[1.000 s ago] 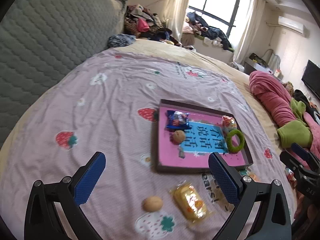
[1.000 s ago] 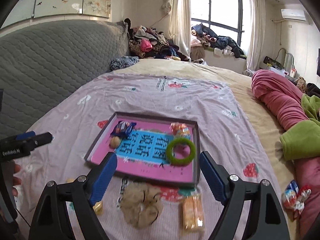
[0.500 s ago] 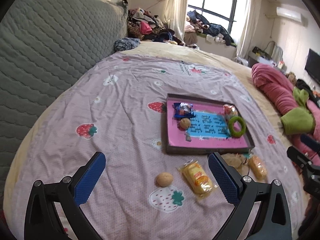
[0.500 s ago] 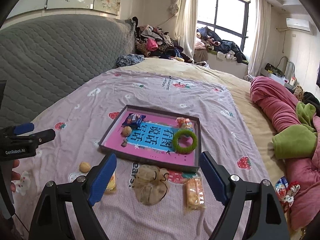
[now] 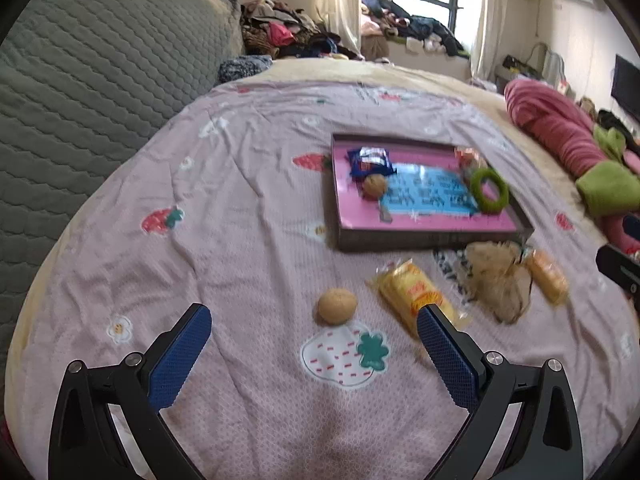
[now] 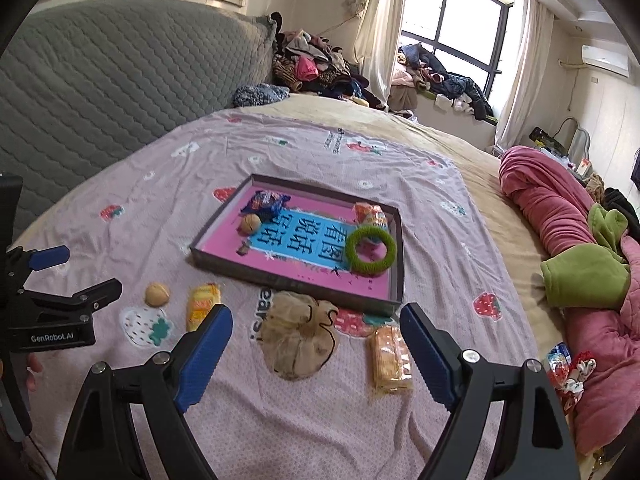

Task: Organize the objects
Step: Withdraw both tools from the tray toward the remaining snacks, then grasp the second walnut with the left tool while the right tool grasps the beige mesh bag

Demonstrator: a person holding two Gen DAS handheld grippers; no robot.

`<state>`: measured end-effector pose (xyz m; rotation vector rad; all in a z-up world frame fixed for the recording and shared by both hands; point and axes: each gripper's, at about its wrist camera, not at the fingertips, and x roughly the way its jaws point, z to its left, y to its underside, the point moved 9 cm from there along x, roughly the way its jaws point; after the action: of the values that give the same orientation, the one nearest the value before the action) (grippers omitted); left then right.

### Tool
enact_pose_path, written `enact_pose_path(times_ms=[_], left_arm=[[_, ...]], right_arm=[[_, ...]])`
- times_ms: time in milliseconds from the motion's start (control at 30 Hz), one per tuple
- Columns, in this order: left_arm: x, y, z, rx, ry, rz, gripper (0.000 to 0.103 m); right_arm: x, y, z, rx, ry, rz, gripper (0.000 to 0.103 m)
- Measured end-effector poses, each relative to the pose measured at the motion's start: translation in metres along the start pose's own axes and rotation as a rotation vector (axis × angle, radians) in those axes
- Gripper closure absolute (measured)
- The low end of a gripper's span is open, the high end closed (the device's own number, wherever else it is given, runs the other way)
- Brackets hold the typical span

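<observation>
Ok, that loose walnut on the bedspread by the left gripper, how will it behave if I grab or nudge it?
The walnut looks round and hard-shelled, so it would likely roll if nudged. It may squirt from the flat pads. The soft bedspread may slow rolling.

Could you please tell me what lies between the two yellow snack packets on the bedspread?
A beige drawstring pouch lies between the yellow snack packets, clearest in the right wrist view.

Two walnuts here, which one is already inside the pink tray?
The walnut beside the blue snack packet; the other walnut lies on the bedspread, outside the tray.
</observation>
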<state>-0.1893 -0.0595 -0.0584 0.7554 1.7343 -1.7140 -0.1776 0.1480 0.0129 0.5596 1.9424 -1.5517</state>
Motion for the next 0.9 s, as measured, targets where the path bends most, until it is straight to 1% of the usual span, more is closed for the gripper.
enact_pose_path(times_ms=[133, 300, 667, 900], left_arm=[[0.012, 0.009, -0.005, 0.029, -0.023, 0.014, 0.0], [0.026, 0.017, -0.008, 0.041, -0.018, 0.035, 0.0], [0.041, 0.027, -0.011, 0.042, -0.002, 0.06, 0.0], [0.048, 0.027, -0.013, 0.049, -0.002, 0.067, 0.0]], right_arm=[[0.02, 0.016, 0.002, 0.0, -0.008, 0.044, 0.017], [0.042, 0.032, 0.003, -0.026, 0.016, 0.094, 0.017], [0.06, 0.048, 0.008, -0.012, -0.011, 0.128, 0.017], [0.07, 0.049, 0.008, -0.02, -0.003, 0.142, 0.017]])
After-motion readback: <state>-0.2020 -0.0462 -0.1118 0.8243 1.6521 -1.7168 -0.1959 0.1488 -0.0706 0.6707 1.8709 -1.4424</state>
